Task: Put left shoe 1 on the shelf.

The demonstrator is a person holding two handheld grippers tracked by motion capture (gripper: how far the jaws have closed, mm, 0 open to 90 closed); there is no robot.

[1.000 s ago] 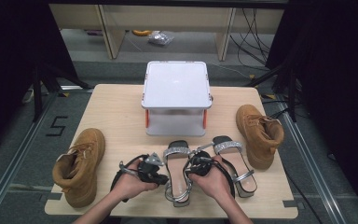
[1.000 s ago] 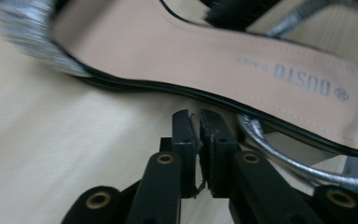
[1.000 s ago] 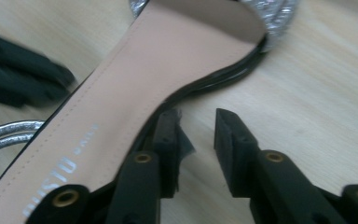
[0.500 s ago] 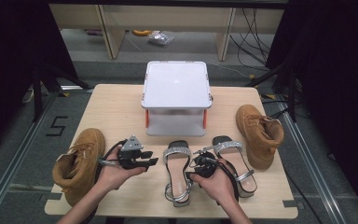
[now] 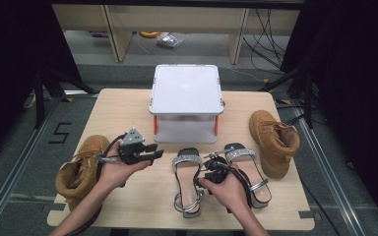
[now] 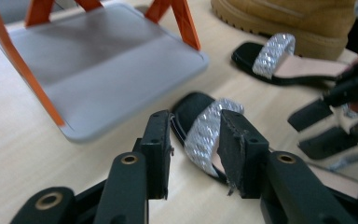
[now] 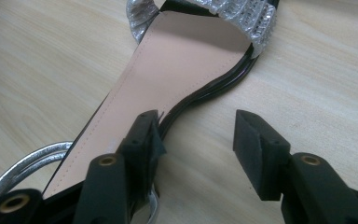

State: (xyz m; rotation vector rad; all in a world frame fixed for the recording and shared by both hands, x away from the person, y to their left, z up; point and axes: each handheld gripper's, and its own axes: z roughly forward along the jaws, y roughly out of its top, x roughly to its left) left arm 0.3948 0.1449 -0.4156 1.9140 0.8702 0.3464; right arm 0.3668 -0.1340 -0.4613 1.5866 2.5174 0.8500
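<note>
Partly hidden: sandal (image 5: 188, 184) under right gripper (image 5: 212, 169).

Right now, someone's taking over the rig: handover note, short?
Left gripper: fingers have just been opening, nothing between them, lifted off the wooden table beside the left tan suede boot.
Right gripper: fingers have just been opening; one finger at the edge of a sandal's sole, not clamped.
Things: two black sandals with glittery silver straps lie flat side by side at the table's front, toes toward the white two-tier rack with orange legs. The other tan boot stands at the right.
Done: sandals released, paired.
Left: probably the boots; nothing sits on the rack's top.
</note>
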